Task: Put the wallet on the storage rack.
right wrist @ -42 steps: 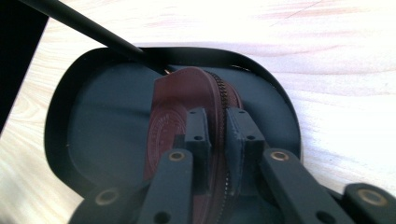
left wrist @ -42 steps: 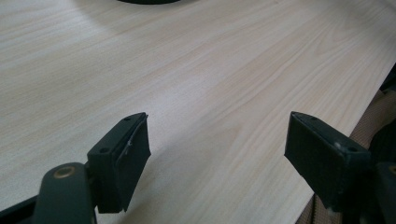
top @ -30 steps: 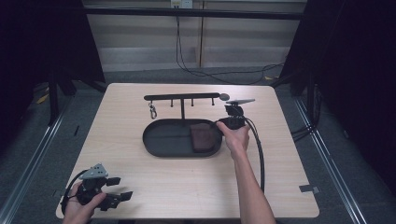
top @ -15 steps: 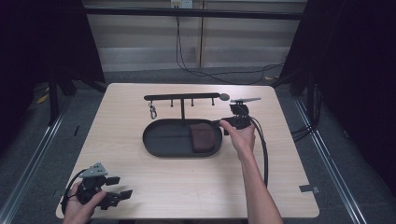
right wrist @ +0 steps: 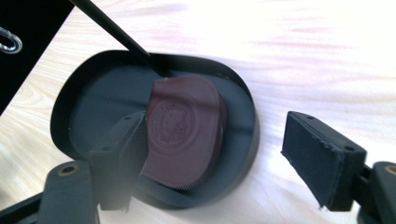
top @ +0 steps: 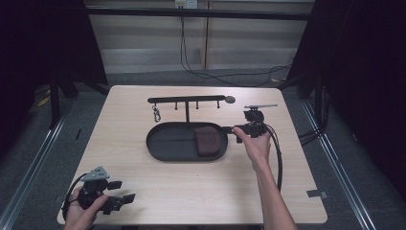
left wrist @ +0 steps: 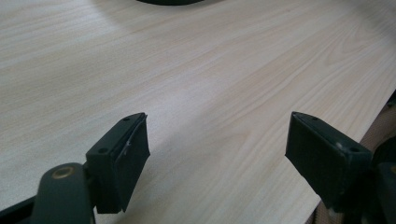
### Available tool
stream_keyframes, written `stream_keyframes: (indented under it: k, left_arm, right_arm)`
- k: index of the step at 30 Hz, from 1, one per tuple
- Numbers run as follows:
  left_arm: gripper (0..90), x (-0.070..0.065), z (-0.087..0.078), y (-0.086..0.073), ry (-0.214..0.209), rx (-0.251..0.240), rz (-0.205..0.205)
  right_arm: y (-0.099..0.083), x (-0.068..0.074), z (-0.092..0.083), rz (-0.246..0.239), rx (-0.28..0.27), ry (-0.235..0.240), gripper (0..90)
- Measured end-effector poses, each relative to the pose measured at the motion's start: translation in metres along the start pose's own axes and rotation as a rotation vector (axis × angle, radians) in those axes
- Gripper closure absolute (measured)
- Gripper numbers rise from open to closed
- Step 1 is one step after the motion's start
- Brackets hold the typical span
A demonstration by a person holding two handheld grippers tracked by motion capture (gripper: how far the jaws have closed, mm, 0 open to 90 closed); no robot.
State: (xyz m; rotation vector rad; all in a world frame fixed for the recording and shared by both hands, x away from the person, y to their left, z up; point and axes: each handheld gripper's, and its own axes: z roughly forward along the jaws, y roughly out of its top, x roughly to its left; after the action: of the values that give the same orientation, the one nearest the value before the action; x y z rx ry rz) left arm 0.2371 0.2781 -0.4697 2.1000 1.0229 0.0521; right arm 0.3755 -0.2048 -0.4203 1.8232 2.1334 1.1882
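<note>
A brown leather pouch (top: 207, 142) with an embossed seal (right wrist: 184, 126) lies in the right end of a black oval tray (top: 165, 143). My right gripper (top: 233, 129) hovers just past the tray's right rim (right wrist: 247, 140) and points at the pouch. Its jaws have just been opening and now stand wide in the right gripper view (right wrist: 217, 135), touching nothing. My left gripper (top: 123, 190) rests near the table's front left corner. In its own view it is open (left wrist: 217, 154) over bare wood.
Behind the tray stands a black hook rack (top: 186, 100) whose post (right wrist: 116, 32) rises from the tray's far edge. A key ring (top: 156, 115) hangs at its left. The right gripper's cable (top: 277, 158) trails along the forearm. The table's right edge is close.
My right gripper has drawn back to the right, away from the tray, and its jaws have opened. The pouch stays in the tray. The left gripper has kept still.
</note>
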Motion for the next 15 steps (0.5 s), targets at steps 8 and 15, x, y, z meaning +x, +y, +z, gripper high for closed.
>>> stream_keyframes:
  k: [8,15]
  left_arm:
    - [21.3,0.001,0.0,0.0,0.001,-0.001,-0.007]
    - [21.3,0.001,-0.001,0.0,0.003,-0.004,-0.011]
  right_arm:
    - [-0.013,-0.004,-0.013,-0.021,-0.018,-0.002,19.1]
    - [-0.025,-0.006,-0.027,-0.048,-0.044,-0.013,18.8]
